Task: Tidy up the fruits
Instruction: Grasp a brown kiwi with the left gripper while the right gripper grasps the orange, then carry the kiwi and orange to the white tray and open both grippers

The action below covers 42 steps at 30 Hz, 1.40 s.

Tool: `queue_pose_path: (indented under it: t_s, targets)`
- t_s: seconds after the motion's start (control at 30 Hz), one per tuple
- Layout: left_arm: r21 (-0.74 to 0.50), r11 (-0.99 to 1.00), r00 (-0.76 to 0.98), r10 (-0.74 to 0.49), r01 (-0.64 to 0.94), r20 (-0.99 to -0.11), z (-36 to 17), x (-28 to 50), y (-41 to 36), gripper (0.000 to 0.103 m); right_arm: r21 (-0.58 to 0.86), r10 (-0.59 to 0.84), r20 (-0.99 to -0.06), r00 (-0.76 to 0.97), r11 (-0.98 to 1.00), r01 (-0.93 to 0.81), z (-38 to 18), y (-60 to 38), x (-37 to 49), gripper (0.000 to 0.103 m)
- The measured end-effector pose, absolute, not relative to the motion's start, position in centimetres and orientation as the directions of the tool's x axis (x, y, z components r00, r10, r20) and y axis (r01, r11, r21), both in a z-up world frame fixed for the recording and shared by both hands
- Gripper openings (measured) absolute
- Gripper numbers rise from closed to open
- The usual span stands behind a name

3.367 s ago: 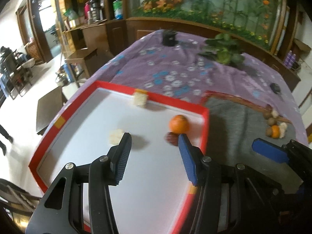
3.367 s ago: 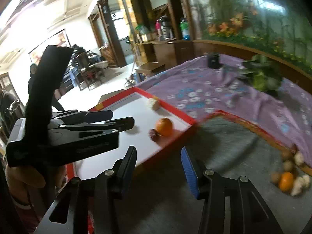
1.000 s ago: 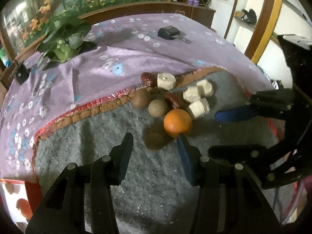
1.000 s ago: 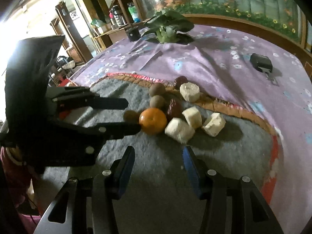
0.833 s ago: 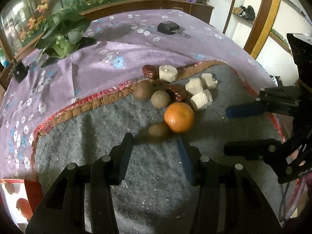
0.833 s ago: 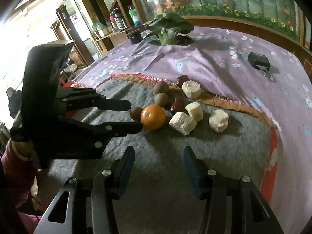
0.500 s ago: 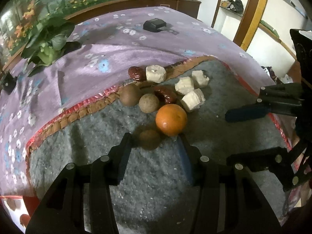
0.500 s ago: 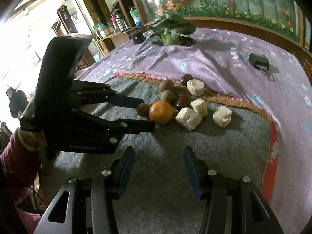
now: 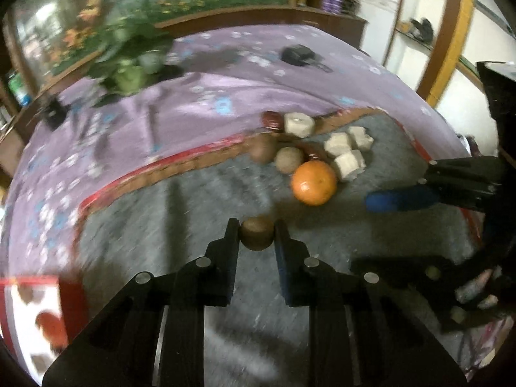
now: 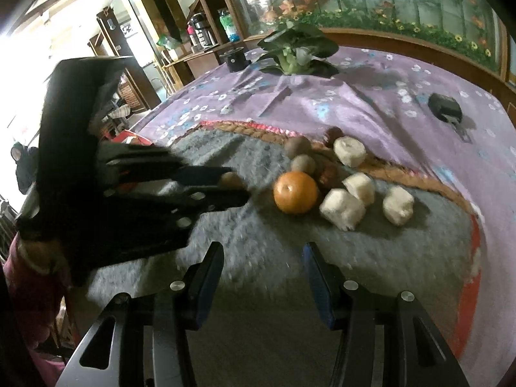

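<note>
Small round brown fruit [image 9: 257, 234]: clamped in left gripper [image 9: 256, 235], part-hidden by its fingers; right gripper [image 10: 262, 277] apart, empty; grey felt mat [image 9: 193, 193] blurred.

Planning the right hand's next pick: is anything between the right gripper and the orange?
Nothing visible does. The right gripper is open over bare grey mat, with the orange straight ahead; the white chunks sit beside it.

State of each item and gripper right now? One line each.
left gripper: shut on the small brown fruit
small brown fruit: clamped between the pads
right gripper: open, nothing between the jaws
orange: lying loose on the grey mat
white chunks: loose on the mat, untouched
grey mat: flat on the purple cloth
</note>
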<state>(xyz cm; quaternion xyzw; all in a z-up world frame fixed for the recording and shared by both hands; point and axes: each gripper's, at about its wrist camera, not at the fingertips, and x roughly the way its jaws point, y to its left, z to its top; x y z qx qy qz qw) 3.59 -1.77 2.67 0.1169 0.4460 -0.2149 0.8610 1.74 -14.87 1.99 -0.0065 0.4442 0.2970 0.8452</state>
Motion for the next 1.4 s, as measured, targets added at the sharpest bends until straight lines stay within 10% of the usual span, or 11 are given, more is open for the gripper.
queue_pose_path:
  t_s: [0.3, 0.4, 1.4]
  targets:
    - [-0.012, 0.939, 0.573, -0.221, 0.345, -0.79, 4.4, 0.8, 1.8, 0.02, 0.119, 0.325, -0.774, 0.544, 0.918, -0.379, 1.1, -11.9, 5.1, 0.05]
    - [-0.022, 0.945, 0.57, -0.216, 0.327, -0.793, 4.2, 0.5, 2.4, 0.02, 0.07, 0.264, -0.783, 0.562, 0.937, -0.343, 0.7, -11.7, 5.8, 0.033]
    - [0.037, 0.999, 0.675, 0.015, 0.018, -0.738, 7.1, -6.5, 13.5, 0.021, 0.175, 0.54, -0.694, 0.477, 0.768, -0.616, 7.2, -0.6, -4.7, 0.032]
